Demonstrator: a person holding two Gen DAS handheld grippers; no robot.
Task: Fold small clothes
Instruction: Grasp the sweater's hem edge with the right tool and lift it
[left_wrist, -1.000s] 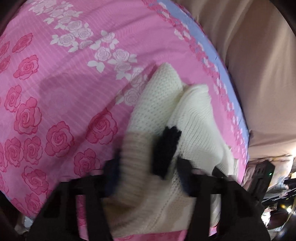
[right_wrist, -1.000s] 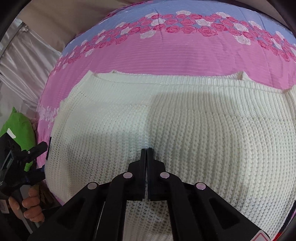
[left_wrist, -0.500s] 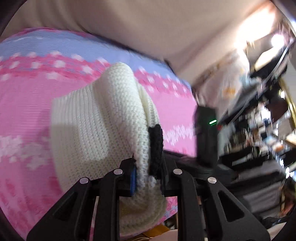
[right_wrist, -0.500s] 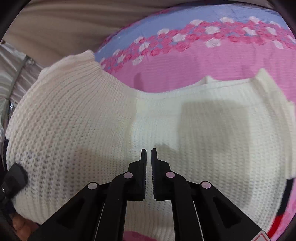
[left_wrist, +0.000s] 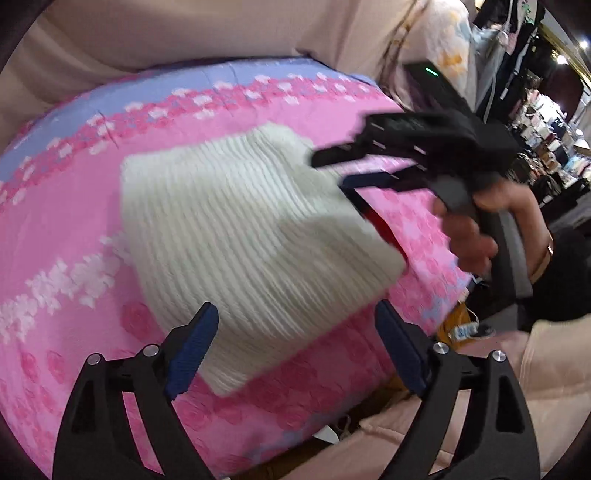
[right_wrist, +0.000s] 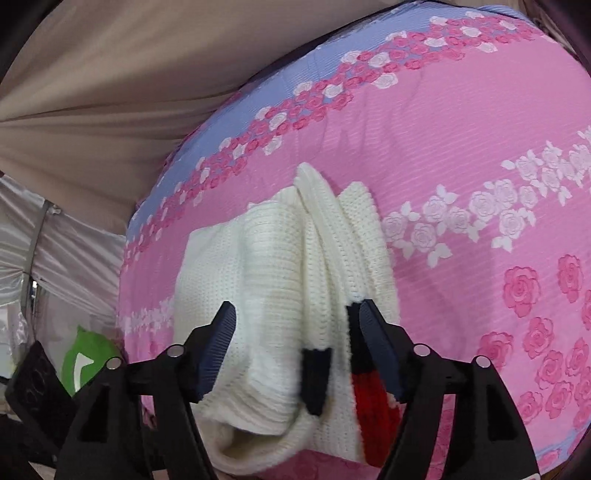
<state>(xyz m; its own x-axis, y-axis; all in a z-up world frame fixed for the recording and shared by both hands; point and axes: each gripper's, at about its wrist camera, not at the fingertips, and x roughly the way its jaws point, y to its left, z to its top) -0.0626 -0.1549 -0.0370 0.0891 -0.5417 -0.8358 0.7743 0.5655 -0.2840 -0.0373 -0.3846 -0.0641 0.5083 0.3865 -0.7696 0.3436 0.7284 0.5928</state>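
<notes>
A cream knit sweater (left_wrist: 240, 229) lies folded in a rough square on the pink rose-print bedsheet (left_wrist: 74, 240). My left gripper (left_wrist: 295, 310) hovers over its near edge, jaws opening wide, pads clear of the knit. The right gripper (left_wrist: 328, 170), held by a person's hand (left_wrist: 469, 236), hangs above the sweater's right edge. In the right wrist view the sweater (right_wrist: 269, 266) shows bunched folds, a black patch (right_wrist: 316, 373) and a red patch (right_wrist: 373, 398). My right gripper (right_wrist: 295, 306) straddles those folds, jaws opening, not pressing them.
Beige fabric (left_wrist: 184, 33) hangs behind the bed. The bed's edge drops off at the right, where a shoe (left_wrist: 472, 330) lies on the floor. A black device with a green light (left_wrist: 432, 81) and clothes racks (left_wrist: 554, 147) stand beyond. A green object (right_wrist: 86, 358) sits left of the bed.
Both grippers were shut, the left one on a fold of the sweater, which it carried across. Now both stand open and drawn back, and the sweater lies folded on the sheet.
</notes>
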